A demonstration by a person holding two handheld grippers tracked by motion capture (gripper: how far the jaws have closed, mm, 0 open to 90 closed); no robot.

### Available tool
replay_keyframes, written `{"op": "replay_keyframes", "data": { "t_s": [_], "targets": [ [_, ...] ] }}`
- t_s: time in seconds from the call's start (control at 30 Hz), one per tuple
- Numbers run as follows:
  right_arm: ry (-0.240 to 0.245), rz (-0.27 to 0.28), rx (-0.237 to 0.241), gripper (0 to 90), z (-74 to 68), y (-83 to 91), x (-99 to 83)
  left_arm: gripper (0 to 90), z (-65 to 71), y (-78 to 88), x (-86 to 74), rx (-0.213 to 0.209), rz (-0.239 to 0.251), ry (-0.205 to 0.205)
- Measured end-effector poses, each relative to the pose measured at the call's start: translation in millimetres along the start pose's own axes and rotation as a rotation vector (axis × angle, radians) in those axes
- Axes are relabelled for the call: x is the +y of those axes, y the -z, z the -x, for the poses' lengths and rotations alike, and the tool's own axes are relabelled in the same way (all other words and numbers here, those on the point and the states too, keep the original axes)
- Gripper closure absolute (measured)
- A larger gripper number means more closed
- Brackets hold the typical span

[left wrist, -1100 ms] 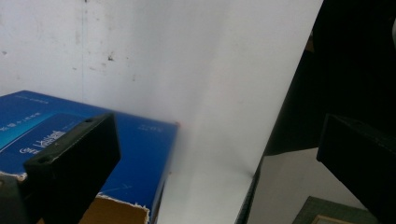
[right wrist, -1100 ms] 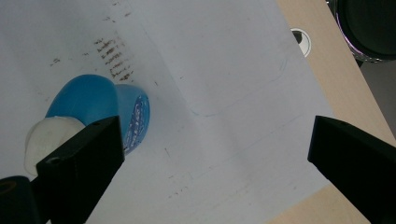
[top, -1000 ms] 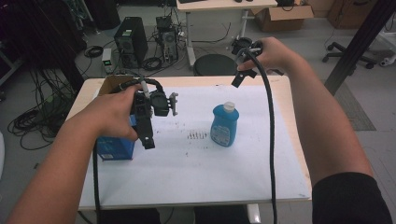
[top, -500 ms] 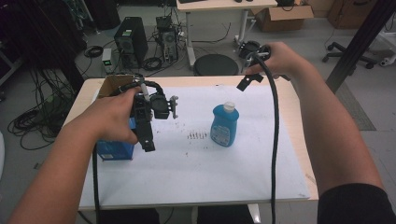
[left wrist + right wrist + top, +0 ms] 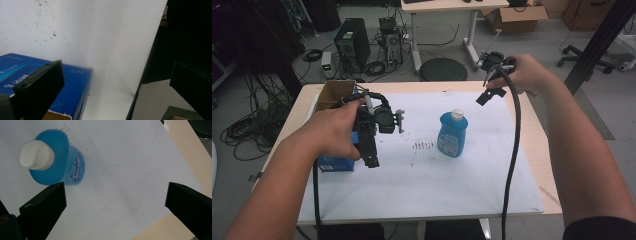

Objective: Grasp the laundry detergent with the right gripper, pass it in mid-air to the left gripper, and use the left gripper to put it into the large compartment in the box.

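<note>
Near the centre of the high view, slightly right, a blue bottle (image 5: 453, 134) with a white cap stands upright on the white sheet (image 5: 432, 185) that covers the table (image 5: 548, 186). We hold our right gripper (image 5: 492, 86) in the upper right of that frame, raised above the far right part of the table and well apart from the bottle, its black cable trailing down toward the bottom edge. In the right gripper view its two black jaws stand wide apart with nothing between them, and the bottle (image 5: 53, 158) appears in the upper left of that frame, seen from above, its white cap (image 5: 36, 154) toward us.

At the left of the high view, we hold our left gripper (image 5: 371, 145) over the left part of the sheet, jaws pointing down toward the near edge. A blue box (image 5: 334, 163) lies just under our left hand (image 5: 334, 132), and a brown cardboard box (image 5: 334, 92) sits behind it at the far left corner of the table. In the left gripper view the jaws are wide apart and grip nothing; the blue box (image 5: 72, 93) fills the lower left of that frame, beside the left-hand jaw, with the white sheet above it.
</note>
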State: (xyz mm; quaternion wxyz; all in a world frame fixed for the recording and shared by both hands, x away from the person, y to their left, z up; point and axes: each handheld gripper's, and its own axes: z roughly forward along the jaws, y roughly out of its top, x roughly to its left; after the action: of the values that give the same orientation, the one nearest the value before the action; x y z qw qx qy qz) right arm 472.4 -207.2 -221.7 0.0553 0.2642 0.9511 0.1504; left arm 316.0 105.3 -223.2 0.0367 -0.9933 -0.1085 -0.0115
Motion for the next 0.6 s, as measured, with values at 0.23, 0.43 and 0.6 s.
{"op": "replay_keyframes", "data": {
  "t_s": [0.23,0.43,0.6],
  "targets": [
    [-0.009,0.036,0.015,3.1,-4.6,1.7,-12.6,0.2,3.8,0.0,0.0,0.004,0.006,-0.006],
    [0.01,0.055,0.016,3.2,-13.1,-1.5,-23.7,0.2,7.3,-2.4,1.1,0.006,0.004,-0.013],
    [0.021,0.062,0.019,3.3,-18.8,-6.9,-34.2,0.2,9.9,-3.7,0.9,0.004,0.002,-0.015]
  ]
}}
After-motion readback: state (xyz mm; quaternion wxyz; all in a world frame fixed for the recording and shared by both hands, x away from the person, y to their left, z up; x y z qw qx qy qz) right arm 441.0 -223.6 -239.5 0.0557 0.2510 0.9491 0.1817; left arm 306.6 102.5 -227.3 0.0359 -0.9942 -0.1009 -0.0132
